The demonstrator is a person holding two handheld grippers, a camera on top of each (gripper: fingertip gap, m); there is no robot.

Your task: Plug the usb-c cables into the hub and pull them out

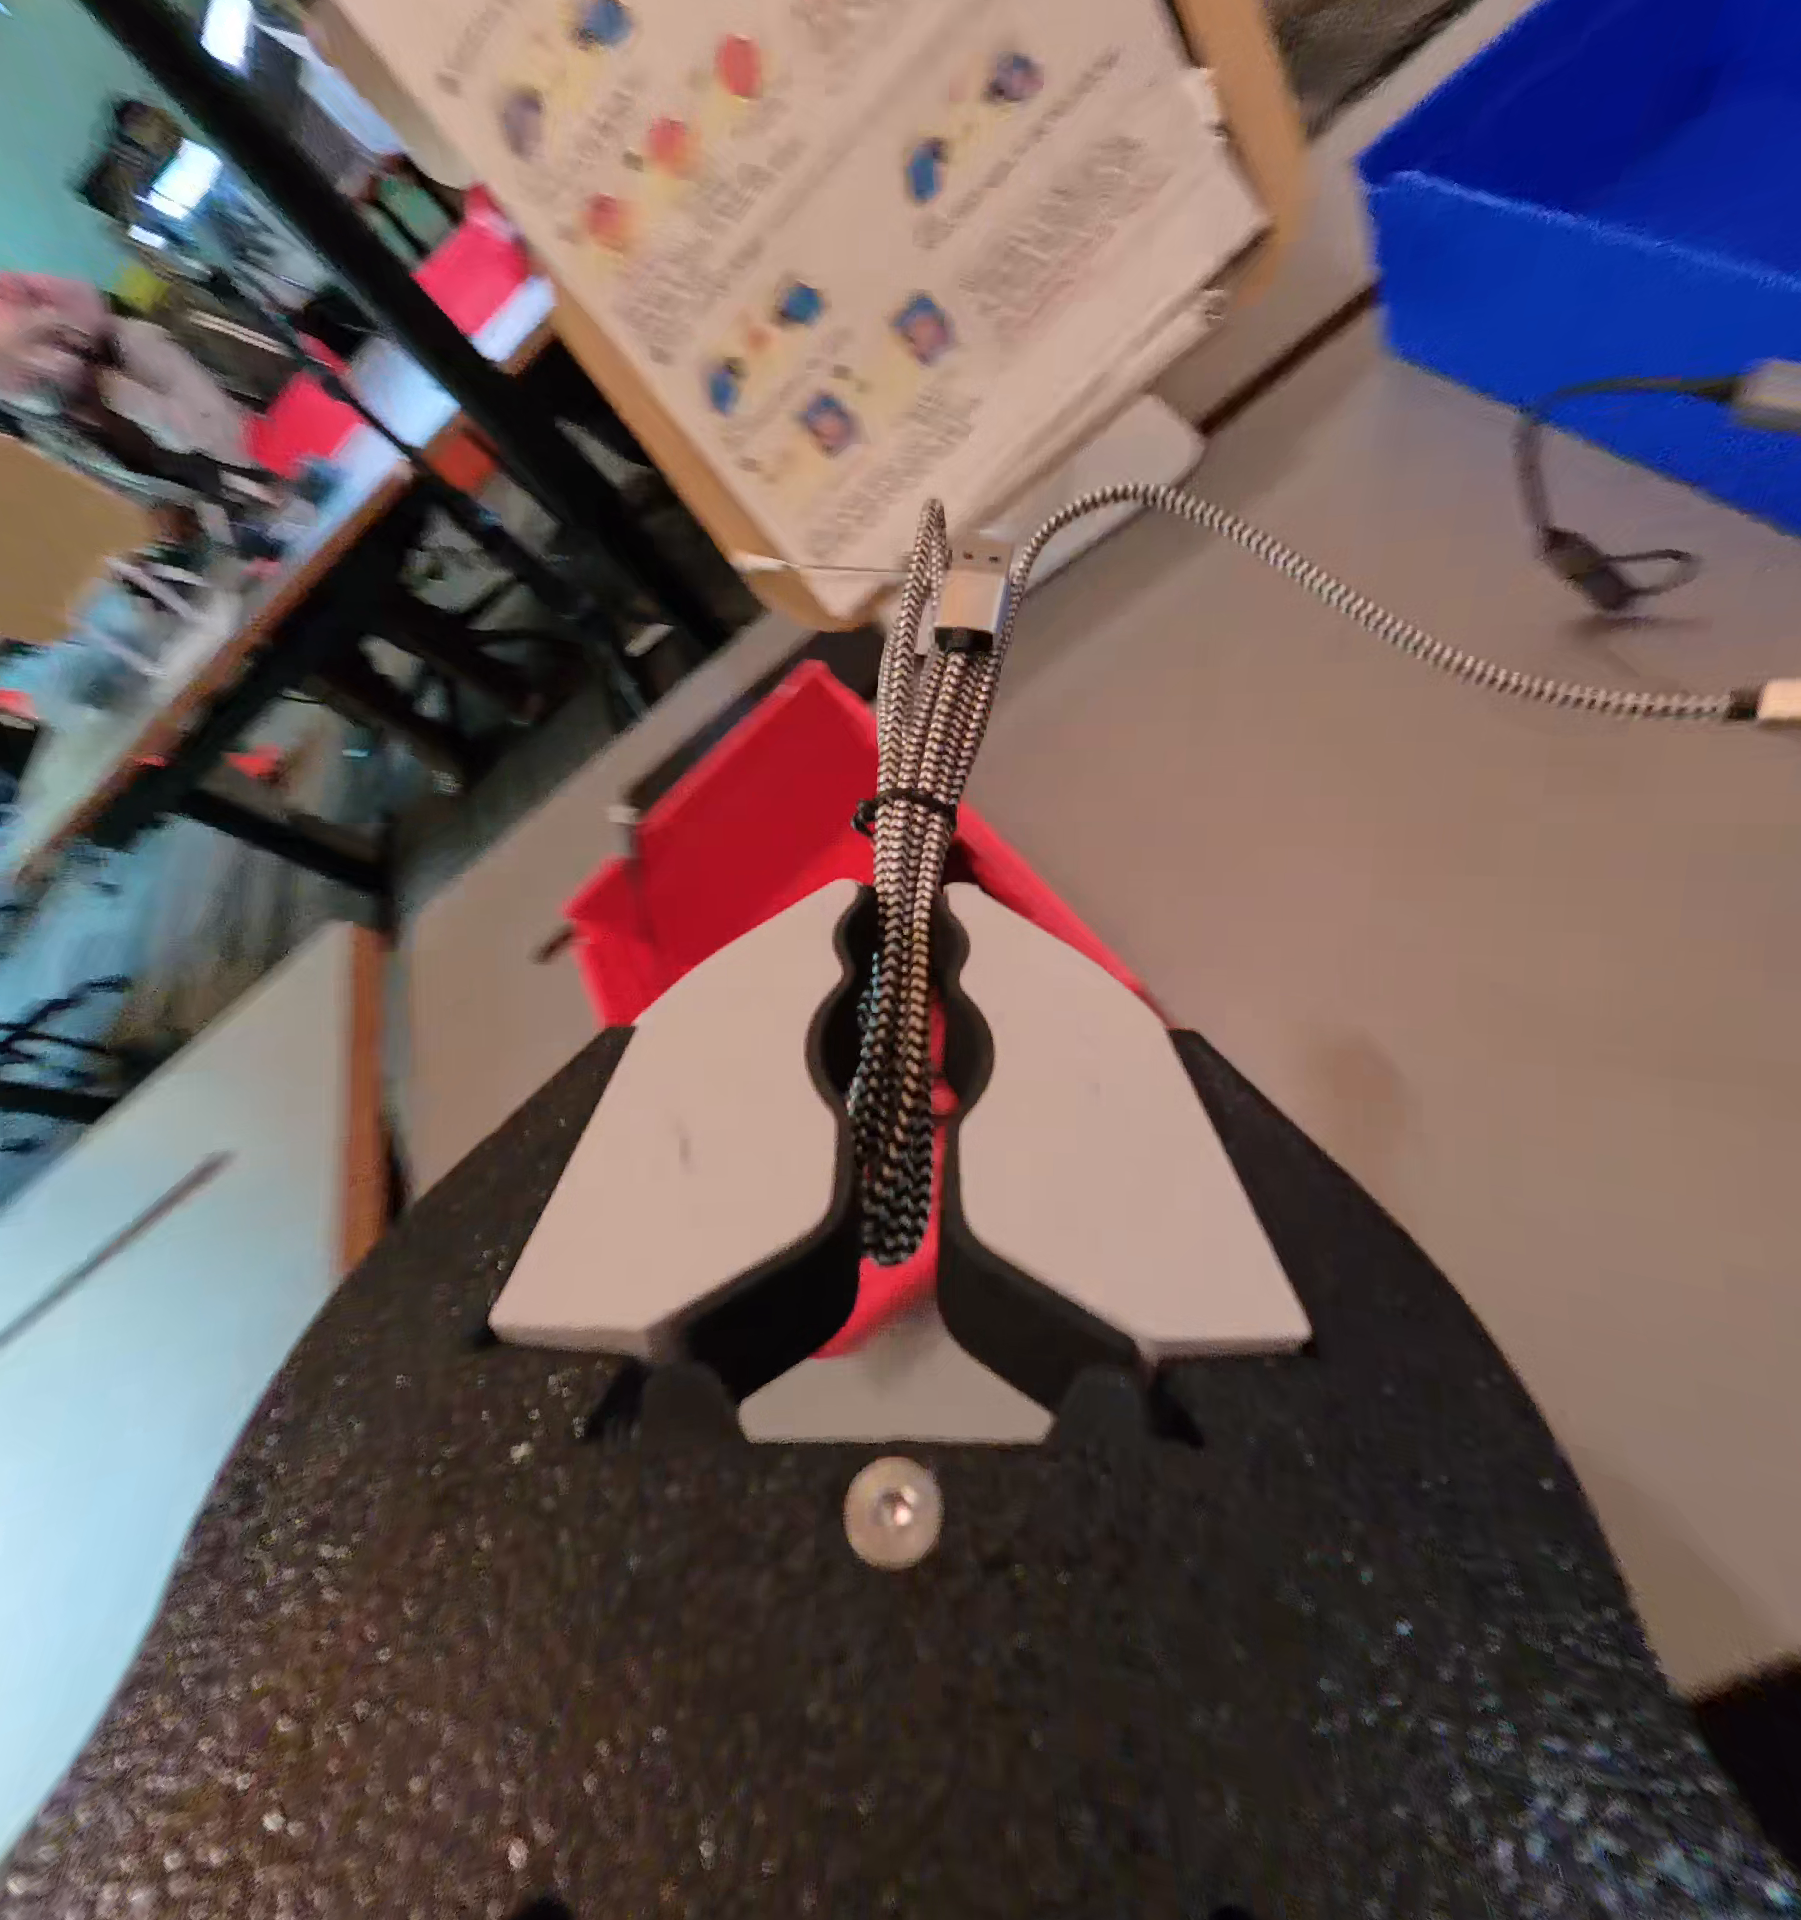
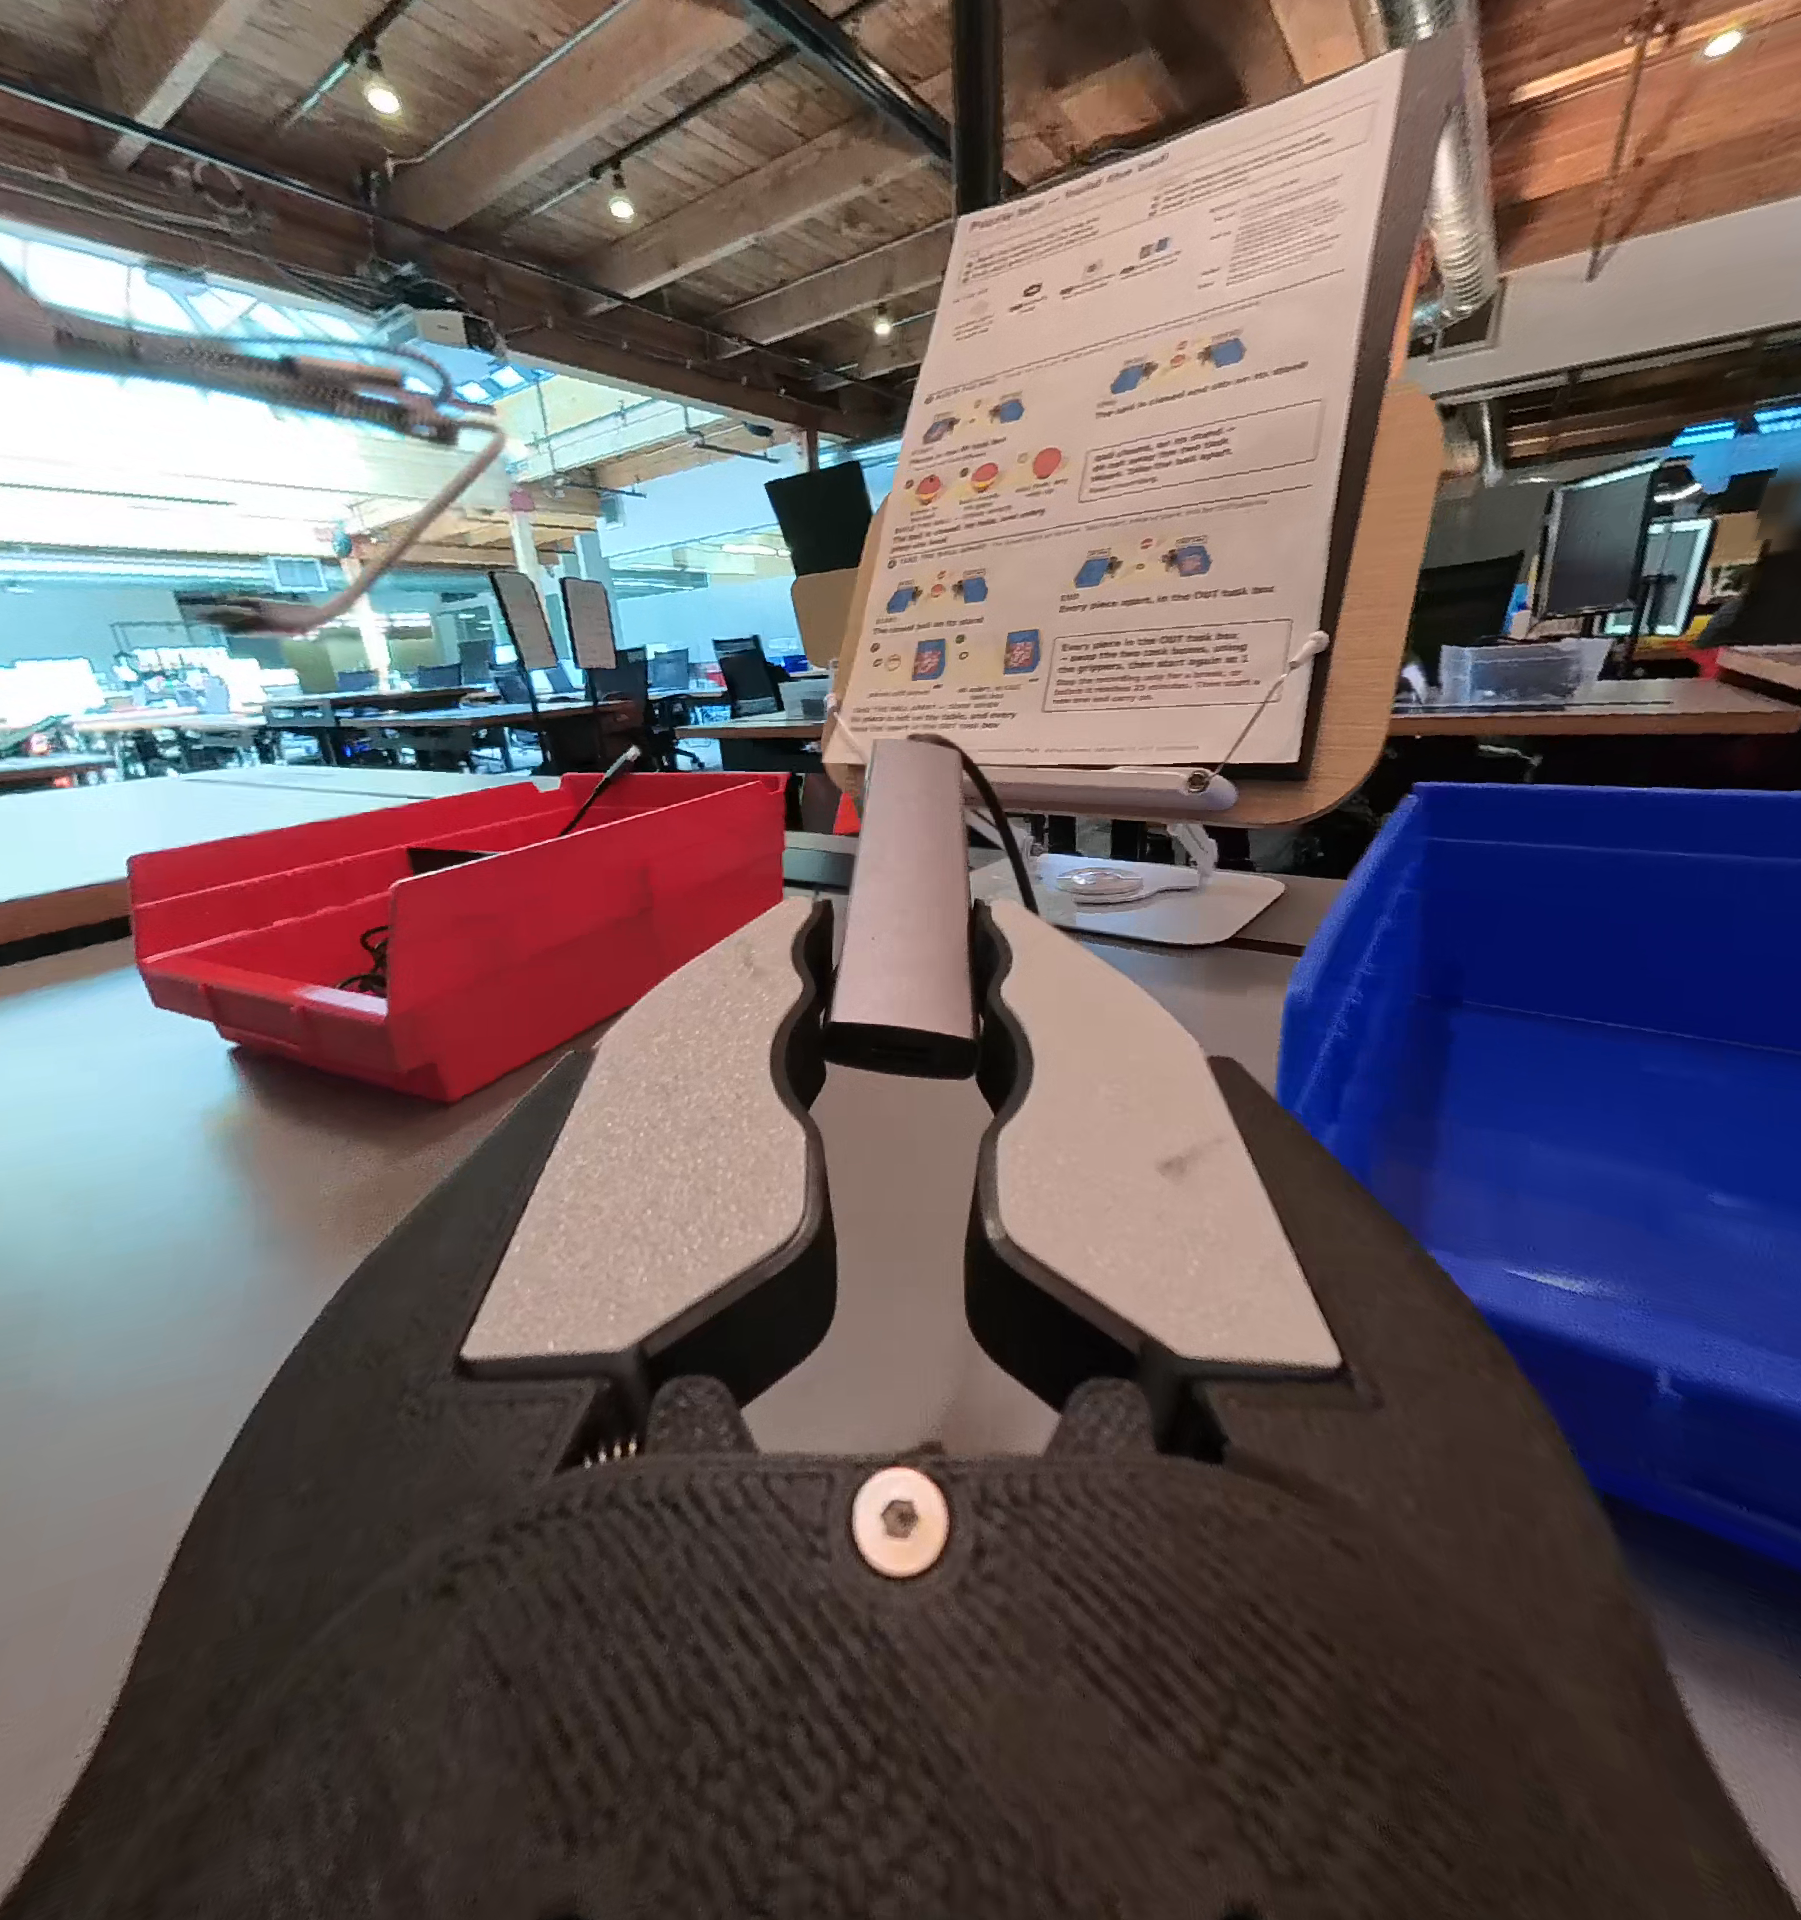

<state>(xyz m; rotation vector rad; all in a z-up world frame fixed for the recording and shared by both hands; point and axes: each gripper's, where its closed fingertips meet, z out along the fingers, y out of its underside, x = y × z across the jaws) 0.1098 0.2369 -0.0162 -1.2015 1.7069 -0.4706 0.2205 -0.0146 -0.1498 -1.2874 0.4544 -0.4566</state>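
Note:
In the left wrist view my left gripper point(image 1: 906, 896) is shut on a bundled black-and-white braided cable point(image 1: 911, 790), held over the red bin point(image 1: 740, 831). One silver plug point(image 1: 963, 592) sticks up from the bundle. A loose strand runs right to a second silver plug point(image 1: 1800, 701) over the table. In the right wrist view my right gripper point(image 2: 901, 920) is shut on the grey hub point(image 2: 901, 914), which points away, with its black lead point(image 2: 995, 821) behind it. The hub's end also shows at the right edge of the left wrist view point(image 1: 1800, 400). The braided cable point(image 2: 397, 416) shows blurred at upper left.
A red bin point(image 2: 460, 935) holding a dark cable stands at left on the grey table point(image 2: 148, 1195). A blue bin point(image 2: 1602, 1091) stands close on the right. A stand with a printed instruction sheet point(image 2: 1114, 499) is behind the hub, at the table's far edge. The gap from one gripper's tips to the other's is roughly 30 centimeters.

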